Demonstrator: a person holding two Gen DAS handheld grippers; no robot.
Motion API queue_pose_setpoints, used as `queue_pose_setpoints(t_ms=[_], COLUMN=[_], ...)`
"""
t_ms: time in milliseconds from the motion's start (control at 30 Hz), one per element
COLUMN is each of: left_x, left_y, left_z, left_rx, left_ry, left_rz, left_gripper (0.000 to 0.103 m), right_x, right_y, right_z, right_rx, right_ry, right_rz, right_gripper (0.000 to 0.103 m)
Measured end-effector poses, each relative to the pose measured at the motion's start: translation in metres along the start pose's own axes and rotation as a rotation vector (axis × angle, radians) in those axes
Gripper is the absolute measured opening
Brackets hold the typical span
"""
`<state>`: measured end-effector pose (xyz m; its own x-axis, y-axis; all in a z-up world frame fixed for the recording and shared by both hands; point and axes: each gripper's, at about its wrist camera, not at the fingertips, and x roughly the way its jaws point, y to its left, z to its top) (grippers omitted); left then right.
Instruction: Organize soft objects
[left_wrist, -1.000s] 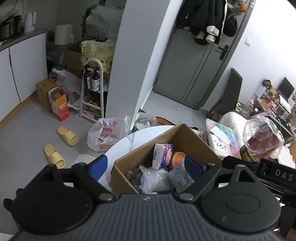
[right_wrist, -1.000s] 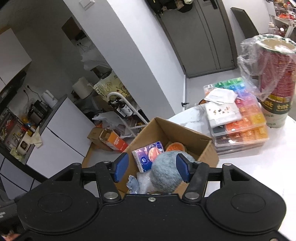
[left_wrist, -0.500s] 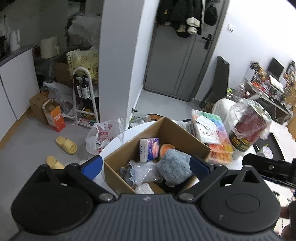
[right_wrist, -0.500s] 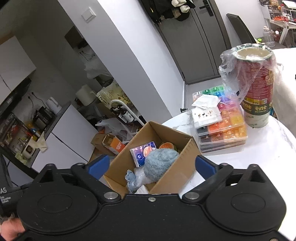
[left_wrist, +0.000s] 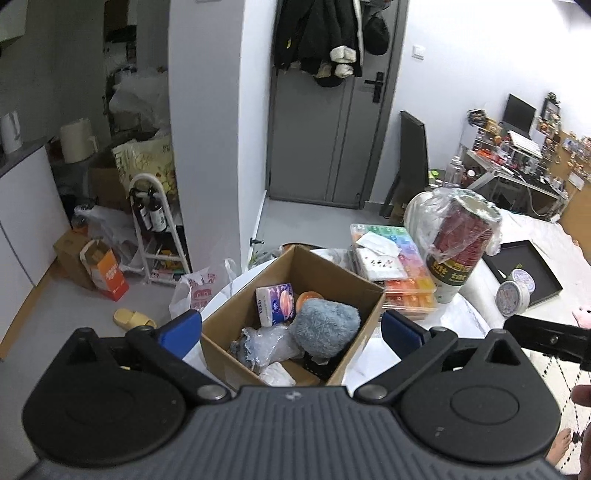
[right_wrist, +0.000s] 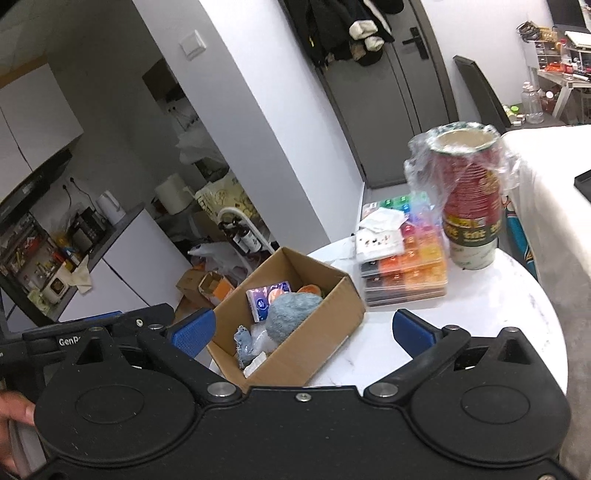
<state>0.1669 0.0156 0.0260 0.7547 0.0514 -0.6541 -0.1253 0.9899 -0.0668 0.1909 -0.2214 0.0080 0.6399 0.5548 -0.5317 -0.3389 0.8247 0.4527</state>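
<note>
A: How are the two grippers seen?

B: The left gripper (left_wrist: 291, 332) is spread wide and nothing is held between its blue fingers (left_wrist: 181, 330); it is raised above the near side of the cardboard box (left_wrist: 354, 291). The right gripper (right_wrist: 301, 330) is likewise released and empty, its blue fingers (right_wrist: 410, 332) parted to either side of the box (right_wrist: 314, 328).

A: Where are the soft things found?

B: Inside the box, which is set on the round white worktop (right_wrist: 480, 306). A grey-blue plush toy (left_wrist: 327, 325) is lodged in the middle. At its 11 o'clock a tissue pack (left_wrist: 275, 304) is stood on edge, and an orange round object (left_wrist: 308, 297) is partly hidden at its 12 o'clock. A crumpled clear plastic bag (left_wrist: 269, 343) is pressed against the plush at 9 o'clock, and a white wad (left_wrist: 277, 373) is lying at 7 o'clock.

A: What else is carried by the worktop?

B: At the box's 2 o'clock, a colourful compartment case (left_wrist: 402, 273) is placed just beside it, with white packets (left_wrist: 380, 254) on its lid. A stack of red paper cups in plastic wrap (left_wrist: 461, 247) is stood upright at the case's 3 o'clock.
</note>
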Motion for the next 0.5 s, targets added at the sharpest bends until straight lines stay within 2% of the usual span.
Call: queue_pose_setpoints(t_ms=[367, 500], left_x=[-0.032, -0.041], left_y=[-0.007, -0.008], left_z=[-0.005, -0.011], left_rx=[0.013, 0.008], left_ry=[-0.037, -0.039], left_rz=[-0.006, -0.016], left_gripper=[0.102, 0.103], right_x=[-0.049, -0.069], right_y=[-0.007, -0.009], right_z=[-0.005, -0.009], right_rx=[-0.010, -0.013], right_ry=[-0.069, -0.094], right_rz=[0.012, -0.014], right_gripper=[0.103, 0.103])
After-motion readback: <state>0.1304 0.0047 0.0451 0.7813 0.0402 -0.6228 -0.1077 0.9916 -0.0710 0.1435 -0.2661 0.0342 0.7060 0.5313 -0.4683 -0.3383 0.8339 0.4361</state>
